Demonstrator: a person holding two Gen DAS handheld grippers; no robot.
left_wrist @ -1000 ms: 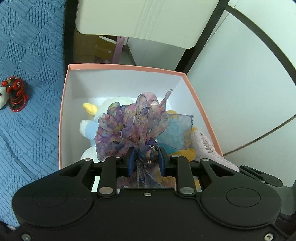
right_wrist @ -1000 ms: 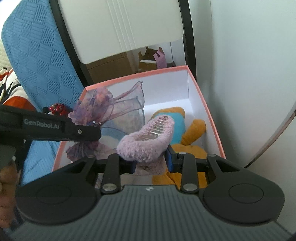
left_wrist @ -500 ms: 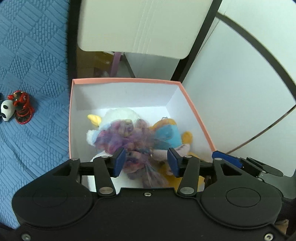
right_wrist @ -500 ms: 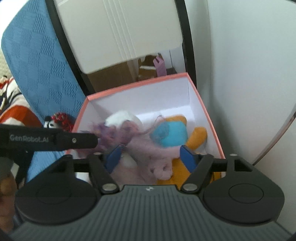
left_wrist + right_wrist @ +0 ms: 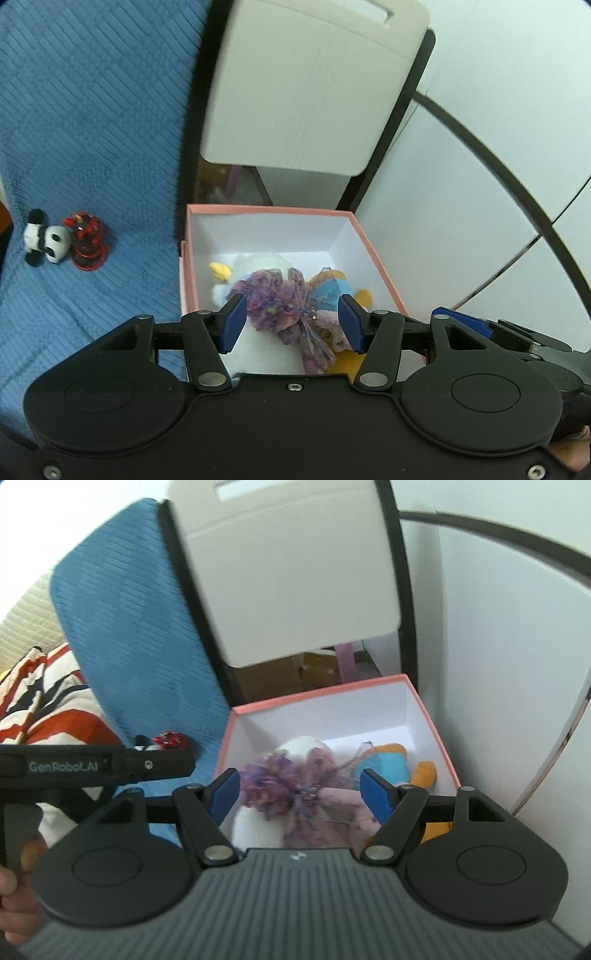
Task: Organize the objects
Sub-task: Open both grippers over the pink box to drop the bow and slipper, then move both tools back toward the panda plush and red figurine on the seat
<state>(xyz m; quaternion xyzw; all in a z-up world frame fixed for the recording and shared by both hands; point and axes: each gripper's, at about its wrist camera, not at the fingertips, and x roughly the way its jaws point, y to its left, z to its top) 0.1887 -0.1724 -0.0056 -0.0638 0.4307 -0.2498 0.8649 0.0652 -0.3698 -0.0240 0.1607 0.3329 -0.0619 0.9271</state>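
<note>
Pink card walled the box (image 5: pixel 373 254), and in the left wrist view the left tongs (image 5: pixel 291 323) stood apart and empty above its near edge. A purple ribbon bow (image 5: pixel 273 299) lay inside, on the plush toys (image 5: pixel 255 266). Left of the box, a panda toy (image 5: pixel 46 242) and red trinket (image 5: pixel 86 242) waited on the blue quilt (image 5: pixel 92 129); fetching them seemed next.

From the right wrist view, the right tongs (image 5: pixel 301 792) also stood apart, empty, above the box (image 5: pixel 430 723), the frilly bow (image 5: pixel 273 786) blurred within.
</note>
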